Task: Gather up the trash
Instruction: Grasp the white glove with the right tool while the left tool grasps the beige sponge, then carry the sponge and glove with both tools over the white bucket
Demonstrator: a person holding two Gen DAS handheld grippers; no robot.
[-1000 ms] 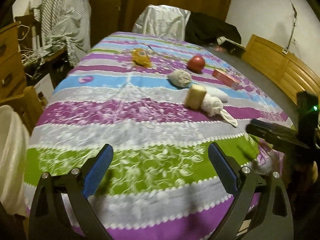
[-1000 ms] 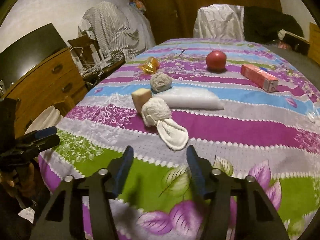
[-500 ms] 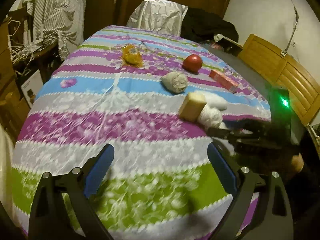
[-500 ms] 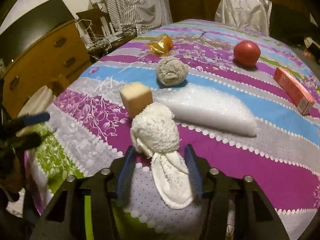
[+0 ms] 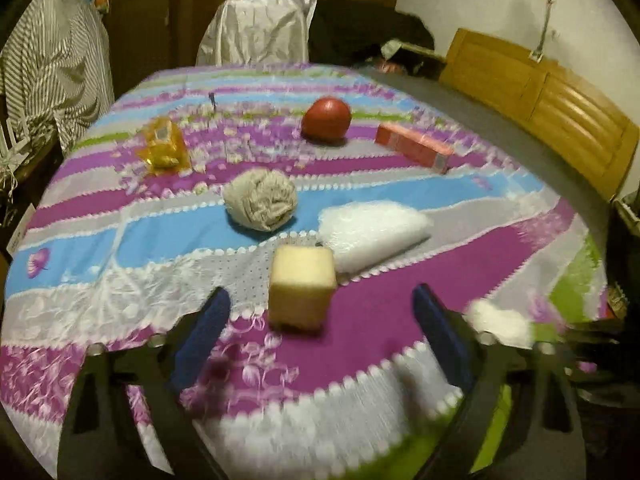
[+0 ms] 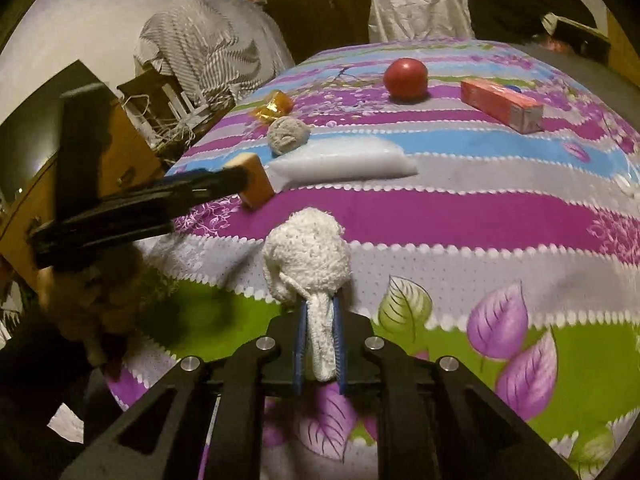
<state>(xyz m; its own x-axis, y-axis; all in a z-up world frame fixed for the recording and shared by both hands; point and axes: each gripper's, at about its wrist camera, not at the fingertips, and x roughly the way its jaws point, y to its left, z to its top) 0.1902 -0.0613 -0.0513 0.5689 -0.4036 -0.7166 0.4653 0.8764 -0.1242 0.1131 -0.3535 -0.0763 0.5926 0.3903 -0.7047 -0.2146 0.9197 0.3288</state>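
- Right gripper is clamped tight on the tail of the white rolled cloth, whose bundled end sticks out ahead of the pads, near the table's front edge.
- Left gripper is closing, its blue pads either side of the yellow sponge block without touching it.
- Just beyond the block: a white foam sheet to the right, a grey crumpled ball to the left.
- Far side of the striped tablecloth: orange wrapper, red apple, pink box.
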